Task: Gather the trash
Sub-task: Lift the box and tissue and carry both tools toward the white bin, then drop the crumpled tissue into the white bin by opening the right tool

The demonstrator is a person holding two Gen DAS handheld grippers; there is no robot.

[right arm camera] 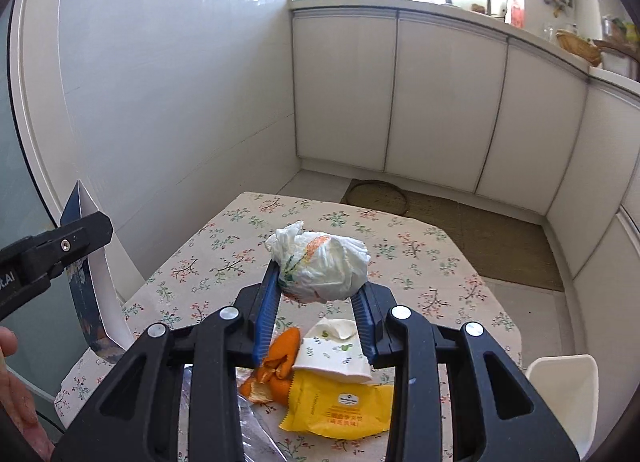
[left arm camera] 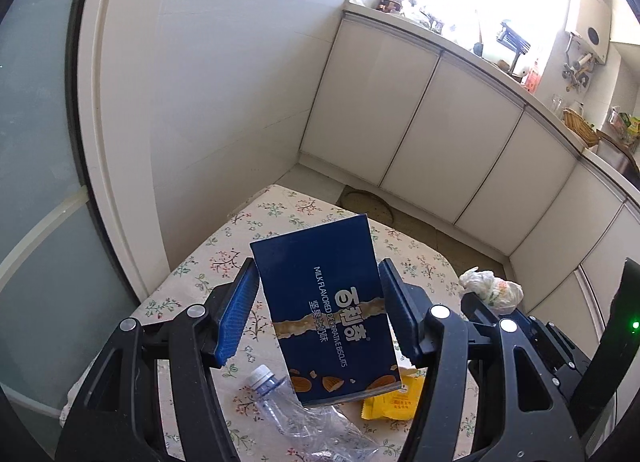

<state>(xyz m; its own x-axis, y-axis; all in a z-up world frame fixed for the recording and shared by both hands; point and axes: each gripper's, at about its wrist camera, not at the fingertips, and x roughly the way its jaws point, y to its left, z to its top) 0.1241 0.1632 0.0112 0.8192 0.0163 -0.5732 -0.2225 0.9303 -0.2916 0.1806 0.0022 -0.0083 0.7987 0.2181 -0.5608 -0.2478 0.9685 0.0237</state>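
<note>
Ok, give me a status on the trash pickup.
Nothing looks binned yet. In hand: the left gripper holds the blue box, the right gripper holds the crumpled bag, both lifted above the table. Left: bottle, yellow wrapper, orange peel, tissue pack.

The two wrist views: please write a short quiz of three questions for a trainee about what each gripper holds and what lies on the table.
1. True or false: the left gripper holds a blue biscuit box lifted above the table.
2. What does the right gripper hold? A) orange peel B) a crumpled white plastic bag C) a yellow wrapper
3. Fill in: the clear, crushed ____ lies on the table below the box.

Key
1. True.
2. B: the crumpled white plastic bag sits between the fingers; the orange peel and the yellow wrapper lie on the tablecloth.
3. plastic bottle.
</note>
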